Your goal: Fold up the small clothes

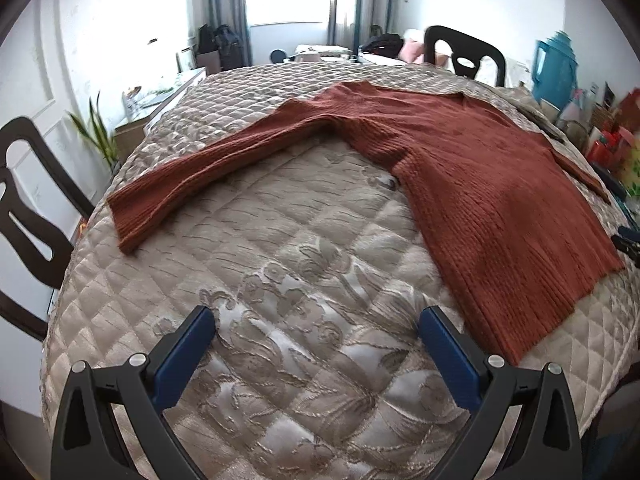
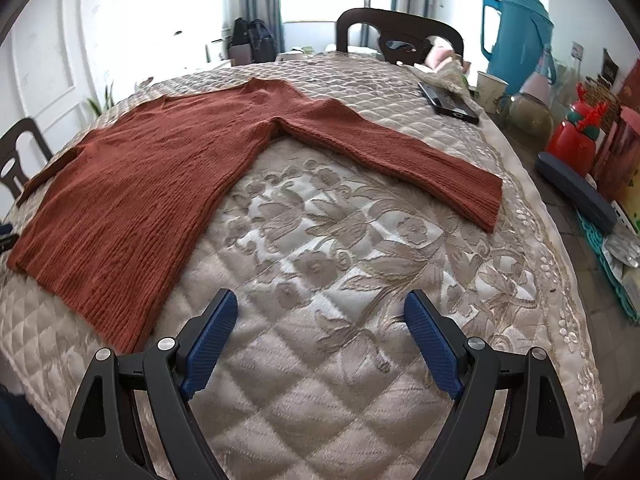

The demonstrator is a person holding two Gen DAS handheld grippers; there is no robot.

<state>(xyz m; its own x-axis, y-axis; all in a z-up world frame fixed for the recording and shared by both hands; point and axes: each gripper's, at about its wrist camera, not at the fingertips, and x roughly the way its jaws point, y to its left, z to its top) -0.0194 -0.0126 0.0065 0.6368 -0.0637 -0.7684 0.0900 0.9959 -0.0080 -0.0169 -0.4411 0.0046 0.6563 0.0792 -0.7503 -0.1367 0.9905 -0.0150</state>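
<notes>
A rust-red knitted sweater (image 1: 472, 168) lies flat and spread out on the quilted beige table cover (image 1: 280, 264). One sleeve (image 1: 208, 164) reaches out to the left in the left wrist view. The sweater (image 2: 140, 176) also shows in the right wrist view, with its other sleeve (image 2: 400, 152) stretched out to the right. My left gripper (image 1: 316, 320) is open and empty, hovering above the cover in front of the hem. My right gripper (image 2: 320, 304) is open and empty, above the cover below the right sleeve.
Dark wooden chairs stand at the far side (image 2: 396, 36) and at the left (image 1: 24, 200). A black phone (image 2: 448, 104), a cup (image 2: 490, 88), a blue thermos (image 2: 516, 32), a red ornament (image 2: 572, 136) and other clutter crowd the right edge.
</notes>
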